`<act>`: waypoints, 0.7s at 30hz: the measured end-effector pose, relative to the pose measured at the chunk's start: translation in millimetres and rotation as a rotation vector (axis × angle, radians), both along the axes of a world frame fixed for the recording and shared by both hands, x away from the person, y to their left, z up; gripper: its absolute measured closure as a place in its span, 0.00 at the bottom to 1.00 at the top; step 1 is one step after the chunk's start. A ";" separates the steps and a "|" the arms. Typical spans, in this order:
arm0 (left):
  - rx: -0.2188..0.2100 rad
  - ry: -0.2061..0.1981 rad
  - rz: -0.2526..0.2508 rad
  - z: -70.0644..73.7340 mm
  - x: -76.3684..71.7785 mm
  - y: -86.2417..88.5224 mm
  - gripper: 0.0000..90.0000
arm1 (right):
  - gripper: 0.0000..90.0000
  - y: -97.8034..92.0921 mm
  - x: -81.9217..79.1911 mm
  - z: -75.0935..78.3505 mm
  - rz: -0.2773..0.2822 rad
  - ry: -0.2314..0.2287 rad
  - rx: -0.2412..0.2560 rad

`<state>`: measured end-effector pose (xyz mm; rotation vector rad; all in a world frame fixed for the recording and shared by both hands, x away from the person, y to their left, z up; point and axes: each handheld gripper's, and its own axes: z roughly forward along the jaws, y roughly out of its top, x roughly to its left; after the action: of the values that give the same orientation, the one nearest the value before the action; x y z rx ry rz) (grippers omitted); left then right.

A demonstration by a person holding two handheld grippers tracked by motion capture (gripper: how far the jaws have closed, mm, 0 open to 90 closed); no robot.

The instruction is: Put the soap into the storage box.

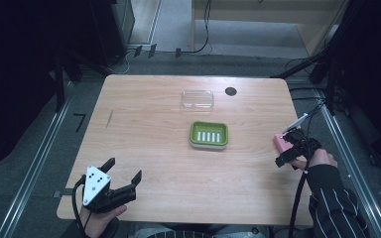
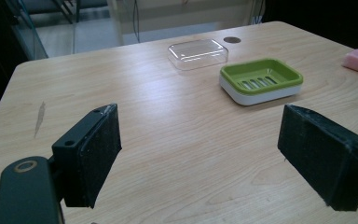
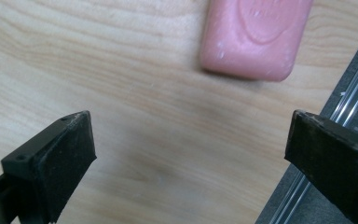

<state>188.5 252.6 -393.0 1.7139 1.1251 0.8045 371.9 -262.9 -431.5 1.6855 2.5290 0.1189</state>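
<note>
A pink bar of soap lies flat near the table's right edge. My right gripper hovers just over and behind it, open. In the right gripper view the soap lies ahead of the wide-apart jaws, outside the gap between them, with the right gripper holding nothing. A green soap dish with a slotted bottom sits at the table's centre, and a clear plastic lid lies behind it. My left gripper rests open near the front left edge, empty. The left gripper faces the dish and lid.
The wooden table has a dark round hole at the back right of the lid. The right jaw in the right gripper view hangs past the table edge over a metal floor rail. Cables trail across the floor behind the table.
</note>
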 end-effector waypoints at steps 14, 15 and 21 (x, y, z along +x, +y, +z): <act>-0.002 -0.001 0.005 -0.2 0.1 -0.3 0.15 | 0.02 -9.2 30.6 -2.1 -0.027 0.003 0.030; -0.002 -0.001 0.005 -0.2 0.1 -0.3 0.15 | 0.02 -9.2 30.6 -2.1 -0.027 0.003 0.030; 0.001 -0.001 0.001 -0.2 0.1 -0.3 0.15 | 0.02 -13.0 43.4 -6.4 -0.042 0.013 0.045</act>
<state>188.6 252.3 -393.2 1.7133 1.1249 0.8067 415.3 -275.9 -437.9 1.7603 2.5174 0.1632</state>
